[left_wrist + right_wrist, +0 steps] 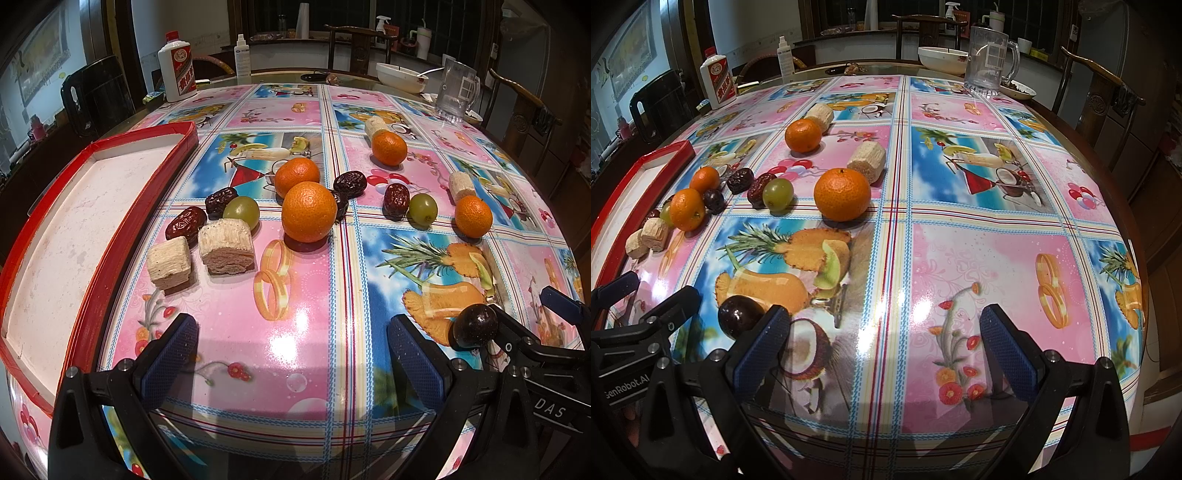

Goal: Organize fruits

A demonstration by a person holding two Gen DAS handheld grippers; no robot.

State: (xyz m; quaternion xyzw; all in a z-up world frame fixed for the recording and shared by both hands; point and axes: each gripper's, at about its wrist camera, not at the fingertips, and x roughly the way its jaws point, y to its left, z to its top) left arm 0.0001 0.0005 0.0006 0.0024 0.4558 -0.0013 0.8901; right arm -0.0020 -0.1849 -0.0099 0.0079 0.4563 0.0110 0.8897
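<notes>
Both of my claws hover low over the table, fingers spread wide with nothing between them: my left claw (291, 354) at the bottom of its view, my right claw (884, 343) likewise. Largest is the round table under a glossy pink-and-blue fruit-print cloth (314, 332). At centre left in the left view lies the shallow red-rimmed white tray (66, 229), bare inside. Four orange tangerines (309, 211) sit mid-frame, scattered among pale cut sugarcane chunks (226, 246), two green grapes (242, 210) and wrinkled dark red dates (185, 225). One dark purple plum (740, 315) rests just beside my right claw's left finger, at lower left of the right view.
</notes>
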